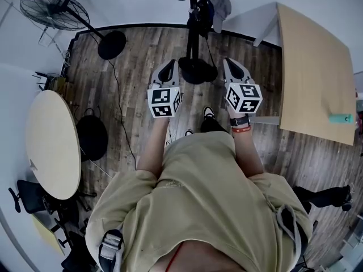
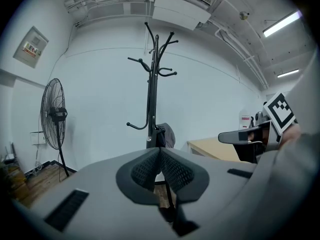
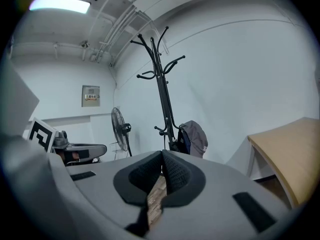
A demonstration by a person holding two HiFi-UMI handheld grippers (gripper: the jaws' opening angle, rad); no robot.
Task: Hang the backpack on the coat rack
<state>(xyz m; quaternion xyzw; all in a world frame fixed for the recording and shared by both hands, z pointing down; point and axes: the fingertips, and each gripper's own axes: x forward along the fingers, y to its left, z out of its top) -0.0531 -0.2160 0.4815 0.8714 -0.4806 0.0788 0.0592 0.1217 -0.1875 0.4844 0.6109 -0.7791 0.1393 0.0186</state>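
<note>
Floor of dark wood planks point(image 1: 136, 55), with white walls all round. A pedestal fan point(image 1: 54, 9) stood at 10 o'clock from the person, its round black base on the planks. A round pale table point(image 1: 51, 143) was at 9 o'clock, with a black office chair point(image 1: 28, 197) near it at about 8 o'clock. A rectangular wooden table point(image 1: 315, 72) was at 2 o'clock, with a small teal object point(image 1: 342, 118) near its edge; could not tell what it was. A grey wall panel point(image 2: 34, 46) was mounted high, up and to the left of the fan. A ceiling strip light point(image 3: 60, 5) was lit, with exposed pipes running overhead.

The coat rack point(image 1: 193, 16) stood dead ahead at 12 o'clock: black pole, curved hooks, round base on the planks just beyond the gripper tips in the head view. The backpack point(image 3: 194, 139), grey, hung from a low hook on the rack's 1 o'clock side.

Left gripper point(image 2: 159, 151): jaws pressed together, nothing between them. Right gripper point(image 3: 162, 156): jaws likewise closed on each other, empty. Both were held side by side in front of the person, tips toward the rack, the left at 11 o'clock and the right at 1 o'clock.

The backpack was well apart from both grippers, beyond their tips. In the right gripper view it sat above the jaws toward 1 o'clock. In the left gripper view it showed at 12 o'clock above the jaws, partly hidden behind the pole.
</note>
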